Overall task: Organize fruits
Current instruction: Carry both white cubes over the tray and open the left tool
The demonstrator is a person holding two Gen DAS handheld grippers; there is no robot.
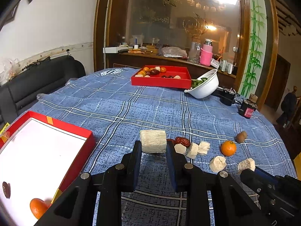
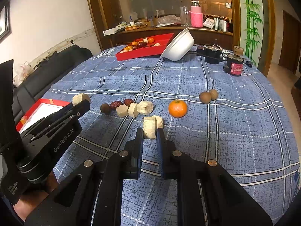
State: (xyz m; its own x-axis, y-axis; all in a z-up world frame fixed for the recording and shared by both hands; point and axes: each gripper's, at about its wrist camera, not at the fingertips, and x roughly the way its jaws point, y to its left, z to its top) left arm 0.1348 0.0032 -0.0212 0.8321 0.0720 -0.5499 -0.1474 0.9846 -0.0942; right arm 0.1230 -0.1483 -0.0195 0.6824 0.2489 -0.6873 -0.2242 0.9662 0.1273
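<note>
My left gripper (image 1: 153,146) is shut on a pale cut fruit chunk (image 1: 153,141) above the blue cloth; it shows in the right wrist view too (image 2: 80,98). My right gripper (image 2: 150,132) is shut on another pale chunk (image 2: 149,128), with a second chunk (image 2: 159,121) just behind it. On the cloth lie more pale chunks (image 2: 131,110), red dates (image 2: 115,104), a mandarin (image 2: 177,108) and two brown kiwis (image 2: 208,95). A red box with a white floor (image 1: 47,150) at the near left holds a mandarin (image 1: 37,207) and a dark date (image 1: 6,189).
A far red tray (image 1: 161,78) holds several fruits. A tilted white bowl (image 1: 206,85) with greens leans on it. A black and red jar (image 2: 235,64) and a black device (image 2: 208,53) stand at the far right. A dark sofa (image 1: 37,79) is left of the table.
</note>
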